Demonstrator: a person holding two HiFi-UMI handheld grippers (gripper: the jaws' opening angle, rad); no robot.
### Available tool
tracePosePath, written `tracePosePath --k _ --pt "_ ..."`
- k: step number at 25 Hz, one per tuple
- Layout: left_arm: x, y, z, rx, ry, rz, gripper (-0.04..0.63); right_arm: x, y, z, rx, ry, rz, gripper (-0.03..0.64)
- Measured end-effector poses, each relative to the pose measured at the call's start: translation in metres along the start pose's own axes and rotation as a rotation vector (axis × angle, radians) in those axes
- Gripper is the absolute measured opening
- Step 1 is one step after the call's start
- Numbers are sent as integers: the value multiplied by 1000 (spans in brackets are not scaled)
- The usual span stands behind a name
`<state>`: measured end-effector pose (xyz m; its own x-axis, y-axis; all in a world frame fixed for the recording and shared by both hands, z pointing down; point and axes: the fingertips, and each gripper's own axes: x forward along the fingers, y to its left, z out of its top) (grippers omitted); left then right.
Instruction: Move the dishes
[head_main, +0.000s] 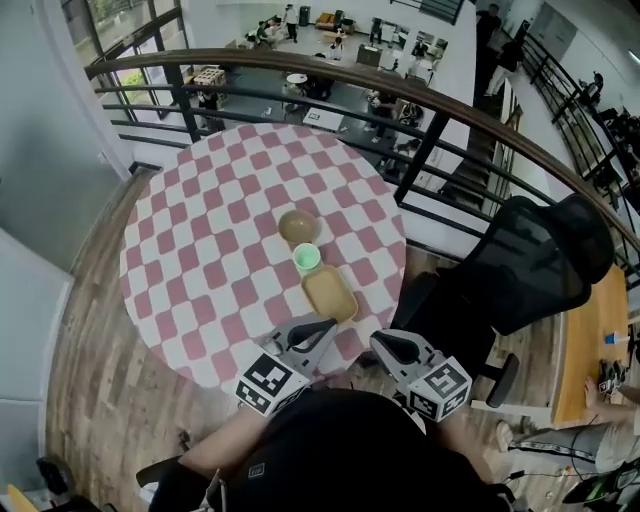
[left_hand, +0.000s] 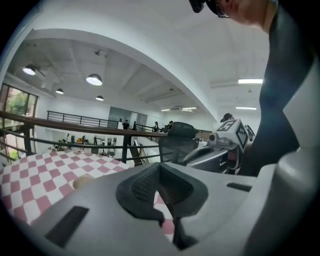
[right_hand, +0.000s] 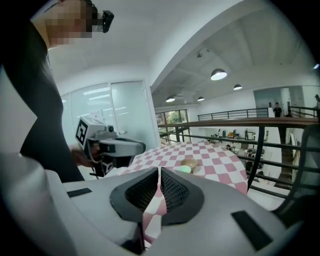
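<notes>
I held both tools low at my own edge of the round, pink-and-white checked worktop (head_main: 200, 250), because none of the dishes had been taken up yet and I judged the job to be at its very start. My left hand-held gripper (head_main: 326, 326) had its jaws drawn together with nothing between them, only the checks showing past the tips. My right hand-held gripper (head_main: 379, 342) was the same, with a bare slit between the pads and empty. There was no reason to spread either of them before I had chosen a dish. Both pointed slightly downward and across the worktop toward the dishes, which put the pieces ahead of each set of jaws for a reach. The dishes lay in a short slanting row near the middle. The brown bowl (head_main: 298, 227) was farthest from me, the green cup (head_main: 307, 259) was just beside it, and the tan rectangular dish (head_main: 330, 293) was nearest, its corner close to my left tips. They sat so tight that I could not tell whether their rims touched. That closeness made me think the nearest dish should go first, since a jaw slipped in beside the cup could nudge its neighbours. A black chair (head_main: 530, 265) stood off to my right, well apart from the row, and the railing (head_main: 300, 65) curved behind the worktop. Neither stood between me and the dishes.
</notes>
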<state>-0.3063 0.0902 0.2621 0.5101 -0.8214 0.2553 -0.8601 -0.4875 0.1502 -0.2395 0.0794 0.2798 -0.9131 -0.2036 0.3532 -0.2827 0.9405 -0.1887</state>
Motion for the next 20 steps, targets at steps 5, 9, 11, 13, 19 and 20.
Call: tracePosePath --k 5,9,11,13,19,20 --pt "22 -37 49 92 -60 -20 0 -73 -5 48 -37 -160 -87 21" --pt "36 -73 72 127 -107 -57 0 -116 -7 70 -24 -267 -106 20" --pt "42 -84 77 142 -116 -59 0 -131 -10 78 -28 -312 -121 20" --pt "49 -95 79 154 -114 -62 0 -140 -13 77 -44 -323 -135 20" --pt "63 -119 79 167 -104 -72 0 -154 -17 62 -69 -286 -117 18" --pt "64 -121 80 169 -105 -69 0 -157 -18 62 -74 -289 -116 18"
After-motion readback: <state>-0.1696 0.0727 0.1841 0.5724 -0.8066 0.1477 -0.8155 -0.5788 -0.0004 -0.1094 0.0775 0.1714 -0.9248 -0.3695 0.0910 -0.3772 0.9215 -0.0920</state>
